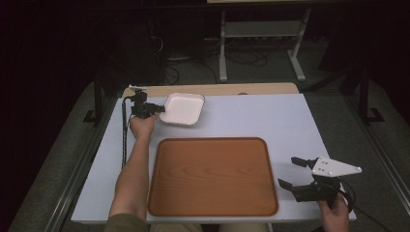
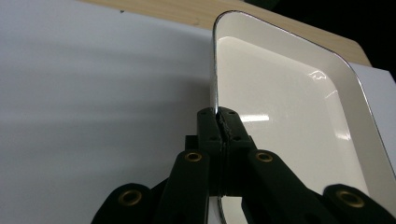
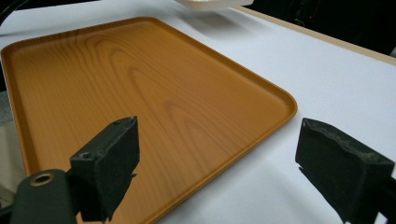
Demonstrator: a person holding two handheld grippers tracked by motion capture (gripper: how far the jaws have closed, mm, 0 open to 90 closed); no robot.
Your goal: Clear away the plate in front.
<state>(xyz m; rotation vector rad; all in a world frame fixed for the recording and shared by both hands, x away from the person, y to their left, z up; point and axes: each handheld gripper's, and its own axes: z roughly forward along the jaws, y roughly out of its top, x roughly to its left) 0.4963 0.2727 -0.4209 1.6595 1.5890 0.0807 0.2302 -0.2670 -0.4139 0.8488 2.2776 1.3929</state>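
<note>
The left gripper (image 1: 157,109), arm stretched out past the wooden tray's (image 1: 212,176) far left corner, has its jaws pinched together on a white dish's (image 1: 183,108) rim. The right gripper (image 1: 290,172) hovers beside the tray's near right corner, jaws spread wide.

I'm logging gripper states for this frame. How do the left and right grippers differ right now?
The left gripper has its fingers shut on the rim of the white dish; the right gripper has its fingers wide open and holds nothing. The left one is at the far left of the table, beyond the wooden tray; the right one sits near the front right, beside the tray's corner. Both are black and hand-held.
</note>
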